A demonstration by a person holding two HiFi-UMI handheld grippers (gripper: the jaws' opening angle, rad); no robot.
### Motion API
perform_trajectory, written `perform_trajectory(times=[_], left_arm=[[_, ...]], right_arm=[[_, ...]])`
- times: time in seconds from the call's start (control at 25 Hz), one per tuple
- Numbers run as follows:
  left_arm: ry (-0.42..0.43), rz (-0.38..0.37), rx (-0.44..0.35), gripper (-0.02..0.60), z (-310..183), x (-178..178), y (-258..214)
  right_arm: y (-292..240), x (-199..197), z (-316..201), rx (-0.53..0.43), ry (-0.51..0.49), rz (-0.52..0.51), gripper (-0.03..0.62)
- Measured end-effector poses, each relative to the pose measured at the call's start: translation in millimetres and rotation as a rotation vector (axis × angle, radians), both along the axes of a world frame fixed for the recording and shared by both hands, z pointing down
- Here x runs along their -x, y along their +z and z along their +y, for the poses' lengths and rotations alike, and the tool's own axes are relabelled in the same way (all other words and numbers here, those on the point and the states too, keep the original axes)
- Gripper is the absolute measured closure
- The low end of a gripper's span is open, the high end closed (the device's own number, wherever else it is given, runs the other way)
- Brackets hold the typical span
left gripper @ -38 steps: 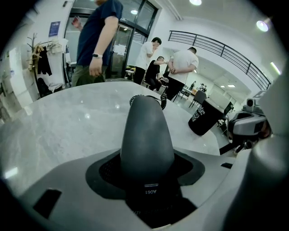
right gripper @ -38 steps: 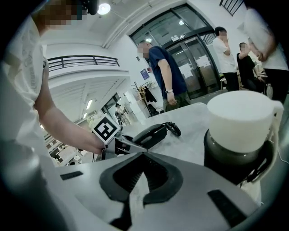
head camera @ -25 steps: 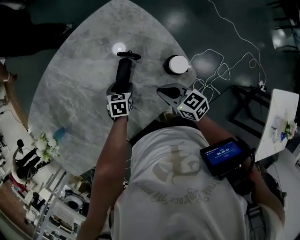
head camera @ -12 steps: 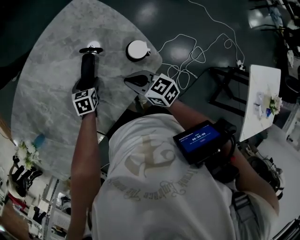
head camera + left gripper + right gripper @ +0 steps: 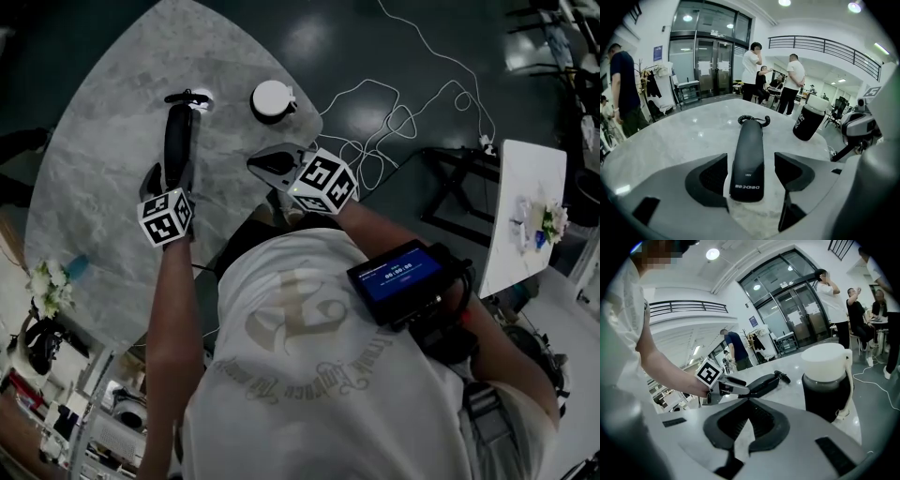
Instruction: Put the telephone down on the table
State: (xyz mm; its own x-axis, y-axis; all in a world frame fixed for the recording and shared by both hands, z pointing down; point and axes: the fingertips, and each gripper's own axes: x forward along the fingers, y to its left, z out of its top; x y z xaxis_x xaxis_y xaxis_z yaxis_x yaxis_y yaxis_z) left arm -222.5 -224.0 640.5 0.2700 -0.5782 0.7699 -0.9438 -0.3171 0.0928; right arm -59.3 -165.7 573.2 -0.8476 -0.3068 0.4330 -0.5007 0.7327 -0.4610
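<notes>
The left hand-held gripper point(image 5: 751, 172) has its jaws spreading apart right now, and they're pretty much at their widest. The slim black plastic telephone handset point(image 5: 750, 140) sits between them, but the pads aren't pressing on it any more, there's a visible gap on both sides. The handset lies flat along the grey marbled stone tabletop point(image 5: 103, 122) with its length pointing away from the person, and its curly black cord point(image 5: 753, 119) is bunched at the far end. My read is the phone's already resting on the stone with its own weight on it, which is why the jaws can let go without it rolling or tipping. The right hand-held gripper point(image 5: 749, 423) is just parked near the tabletop edge with its jaws together and nothing in them. It looks like it's only keeping out of the way, since this is a one-gripper job. A black tumbler with a white lid point(image 5: 273, 99) stands well off to the right of the handset, so there's no crowding. I'd say the put-down is basically done, and what's left is backing the left one straight out without clipping the handset.
</notes>
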Motion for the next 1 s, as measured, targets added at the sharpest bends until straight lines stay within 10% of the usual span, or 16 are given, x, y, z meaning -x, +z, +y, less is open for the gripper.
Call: perform_trajectory(times=[0.64,1.0], left_arm=[[-0.148,0.219,-0.196,0.316,105,-43,-92],[-0.220,0.263,-0.298,0.528,147,-60,-134]], right_arm=[[-44,-24,36,-0.139,-0.154,-0.055,0.579],[-75,-18,44,-0.219,-0.236,-0.101,0.579]])
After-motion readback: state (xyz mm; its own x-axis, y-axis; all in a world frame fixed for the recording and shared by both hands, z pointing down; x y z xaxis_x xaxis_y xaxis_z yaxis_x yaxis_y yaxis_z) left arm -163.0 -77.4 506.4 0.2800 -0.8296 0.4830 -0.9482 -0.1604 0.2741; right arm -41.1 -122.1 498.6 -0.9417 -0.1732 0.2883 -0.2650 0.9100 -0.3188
